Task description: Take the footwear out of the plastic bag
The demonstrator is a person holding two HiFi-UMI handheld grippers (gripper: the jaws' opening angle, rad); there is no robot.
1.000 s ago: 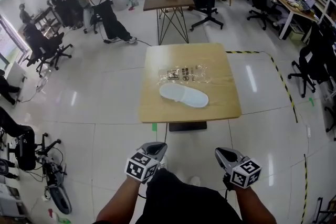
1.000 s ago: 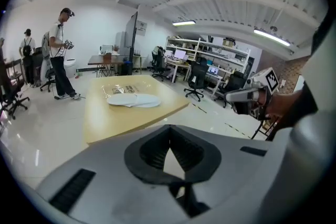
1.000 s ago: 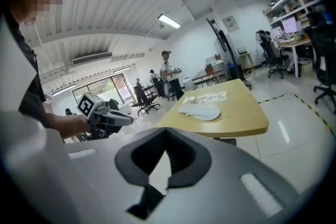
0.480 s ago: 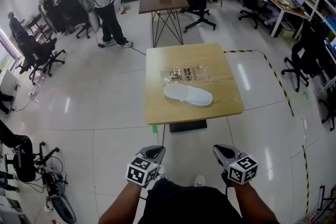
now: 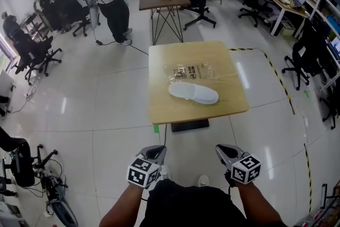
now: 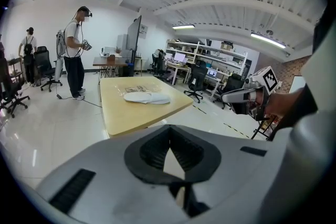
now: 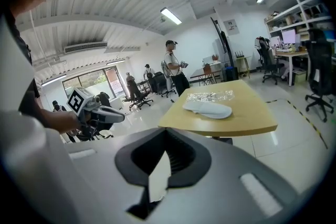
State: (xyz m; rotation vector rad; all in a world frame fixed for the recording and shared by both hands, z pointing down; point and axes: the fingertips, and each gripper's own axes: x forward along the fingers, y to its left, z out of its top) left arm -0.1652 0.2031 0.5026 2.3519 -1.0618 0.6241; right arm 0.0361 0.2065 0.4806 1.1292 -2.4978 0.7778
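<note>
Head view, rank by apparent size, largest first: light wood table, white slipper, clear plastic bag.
1. Light wood table, by far the largest.
2 and 3. White slipper and clear plastic bag look about alike in extent. The bag's clear edges are hard to trace, so I won't rank them.

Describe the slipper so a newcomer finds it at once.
Find the light, square wooden table. Near its centre lies the slipper, beside a plastic bag. It is flat, plain white and opaque; the bag is clear with print.
</note>
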